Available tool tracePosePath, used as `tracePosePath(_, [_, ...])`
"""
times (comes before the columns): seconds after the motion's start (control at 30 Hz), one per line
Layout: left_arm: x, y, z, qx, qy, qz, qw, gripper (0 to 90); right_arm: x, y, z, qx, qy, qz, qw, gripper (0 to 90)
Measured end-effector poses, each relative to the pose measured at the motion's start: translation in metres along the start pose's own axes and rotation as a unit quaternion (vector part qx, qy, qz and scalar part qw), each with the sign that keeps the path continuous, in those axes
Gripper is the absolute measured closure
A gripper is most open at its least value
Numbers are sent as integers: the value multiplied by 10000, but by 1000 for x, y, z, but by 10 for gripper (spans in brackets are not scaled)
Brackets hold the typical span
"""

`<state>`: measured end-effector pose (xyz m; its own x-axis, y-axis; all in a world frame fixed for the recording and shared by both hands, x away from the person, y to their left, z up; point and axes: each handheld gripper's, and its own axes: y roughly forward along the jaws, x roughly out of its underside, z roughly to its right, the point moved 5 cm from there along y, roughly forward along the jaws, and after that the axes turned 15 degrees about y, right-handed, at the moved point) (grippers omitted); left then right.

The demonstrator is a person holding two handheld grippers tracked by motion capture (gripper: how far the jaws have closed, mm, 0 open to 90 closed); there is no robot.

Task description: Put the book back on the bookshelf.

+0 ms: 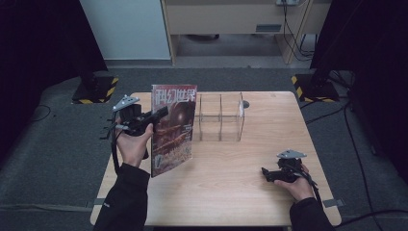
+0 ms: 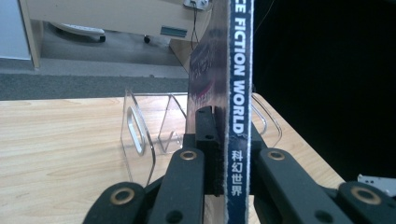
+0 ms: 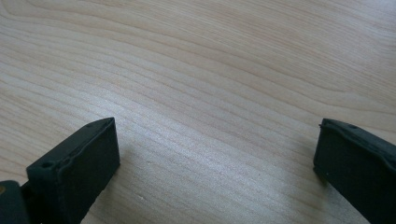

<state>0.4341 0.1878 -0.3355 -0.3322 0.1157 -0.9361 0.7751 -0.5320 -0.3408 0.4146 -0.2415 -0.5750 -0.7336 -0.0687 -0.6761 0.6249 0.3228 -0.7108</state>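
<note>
A magazine (image 1: 172, 127) with a dark red cover stands upright over the left part of the wooden table (image 1: 226, 192), its lower corner near the tabletop. My left gripper (image 1: 155, 115) is shut on its spine edge. In the left gripper view the blue spine (image 2: 238, 93) reads "FICTION WORLD" and is pinched between the black jaws of my left gripper (image 2: 229, 140). A clear acrylic divider rack (image 1: 220, 117) sits just right of the magazine. My right gripper (image 1: 265, 173) rests low at the table's front right, open, with bare wood between its fingers (image 3: 74, 163).
The clear rack (image 2: 154, 126) has several upright slots and stands at the table's far middle. Black stand bases with yellow-striped edges (image 1: 312, 86) sit on the grey floor behind the table. A pale cabinet (image 1: 231, 19) and cables are farther back.
</note>
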Motion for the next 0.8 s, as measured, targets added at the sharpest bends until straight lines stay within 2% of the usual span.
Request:
tracePosePath(0.1, [-1,3,-3,-19,-37,0,10000,837,0,0,0,1,0,-1,10000,7])
tracePosePath(0.27, [-2,12,-11,-187,-21,-41,9998,837,0,0,0,0,0,-1,10000,6])
tracePosePath(0.43, [-6,21,-16,-350,-22,62,9994,837,0,0,0,1,-14,5,10000,6])
tracePosePath(0.67, [-10,35,-19,-543,132,155,9983,837,0,0,0,2,-13,5,10000,6])
tracePosePath(0.8, [-11,44,-20,-555,86,211,9982,837,0,0,0,1,-12,6,10000,6])
